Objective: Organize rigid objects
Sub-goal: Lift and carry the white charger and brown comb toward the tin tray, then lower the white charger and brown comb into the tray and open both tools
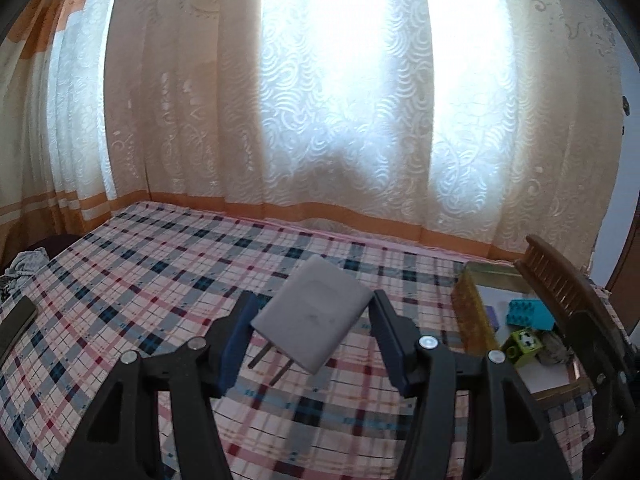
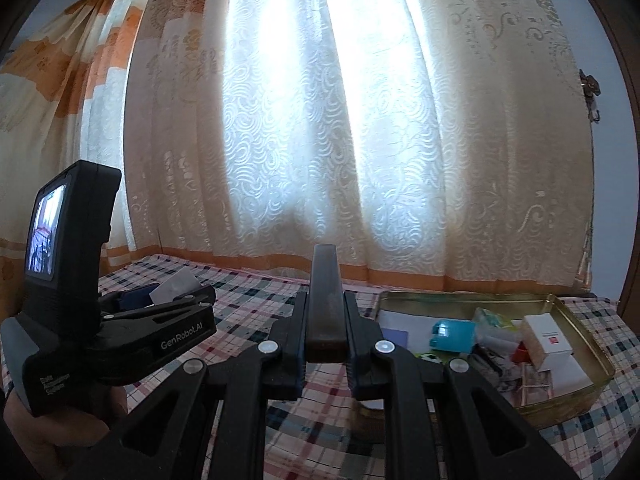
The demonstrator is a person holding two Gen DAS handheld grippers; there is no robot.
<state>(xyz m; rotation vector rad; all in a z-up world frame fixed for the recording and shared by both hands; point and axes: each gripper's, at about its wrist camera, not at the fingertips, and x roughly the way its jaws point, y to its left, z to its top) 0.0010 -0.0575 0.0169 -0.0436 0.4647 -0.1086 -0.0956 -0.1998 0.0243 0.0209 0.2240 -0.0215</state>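
My left gripper [image 1: 313,305] is shut on a white plug-in charger [image 1: 314,316], tilted, with its two prongs pointing down over the plaid bedsheet [image 1: 160,272]. In the right wrist view this gripper [image 2: 176,300] sits at the left, a corner of the charger [image 2: 176,282] poking out. My right gripper [image 2: 325,304] is shut on a dark brown wooden comb [image 2: 325,280], seen edge-on here. In the left wrist view the comb [image 1: 560,280] hangs over the far right, above a gold tin [image 1: 472,312].
The gold tin [image 2: 576,396] lies on the bed at the right with a teal block [image 2: 452,332], a white box [image 2: 548,336], a green block [image 1: 522,344] and small items. A dark phone [image 1: 16,328] and grey cloth [image 1: 24,264] lie at the left. Curtains [image 1: 320,120] hang behind.
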